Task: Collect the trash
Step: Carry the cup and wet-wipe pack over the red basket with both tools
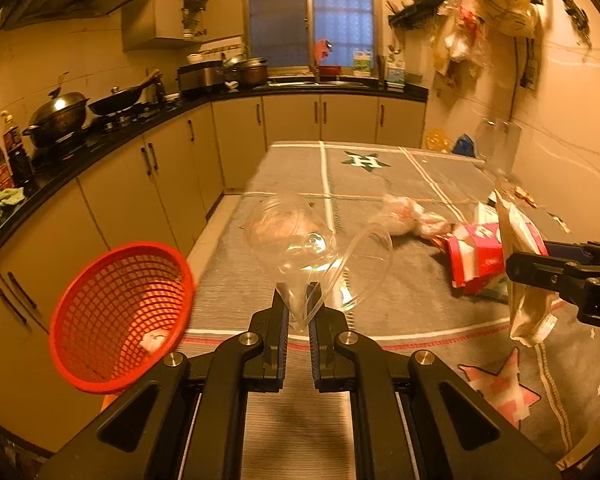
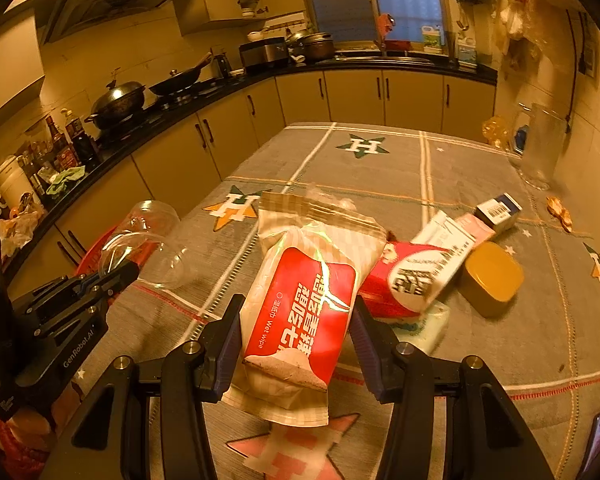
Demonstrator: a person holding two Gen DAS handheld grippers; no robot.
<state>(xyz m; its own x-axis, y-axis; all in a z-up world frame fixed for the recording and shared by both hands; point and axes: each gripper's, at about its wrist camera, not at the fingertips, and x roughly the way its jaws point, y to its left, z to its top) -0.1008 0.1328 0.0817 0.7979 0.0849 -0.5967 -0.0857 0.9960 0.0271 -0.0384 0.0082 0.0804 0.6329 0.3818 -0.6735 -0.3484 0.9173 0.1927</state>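
My left gripper (image 1: pixel 298 304) is shut on the rim of a clear plastic cup (image 1: pixel 300 236) and holds it above the table near its left edge. It also shows in the right wrist view (image 2: pixel 148 240), with the left gripper (image 2: pixel 120 274) at its rim. A red mesh basket (image 1: pixel 120 316) hangs off the table's left side, with a white scrap inside. My right gripper (image 2: pixel 296 320) is shut on a red-and-white wet wipe packet (image 2: pixel 300 308), lifted above the table. In the left wrist view the packet (image 1: pixel 528 280) hangs from the right gripper (image 1: pixel 516 270).
On the grey star-patterned tablecloth (image 2: pixel 400 168) lie a red carton (image 2: pixel 404 276), a white box (image 2: pixel 456 236), a gold lid (image 2: pixel 492 276), a small dark box (image 2: pixel 498 210), a crumpled plastic bag (image 1: pixel 408 216) and a clear pitcher (image 2: pixel 540 144). Kitchen counters run along the left and back.
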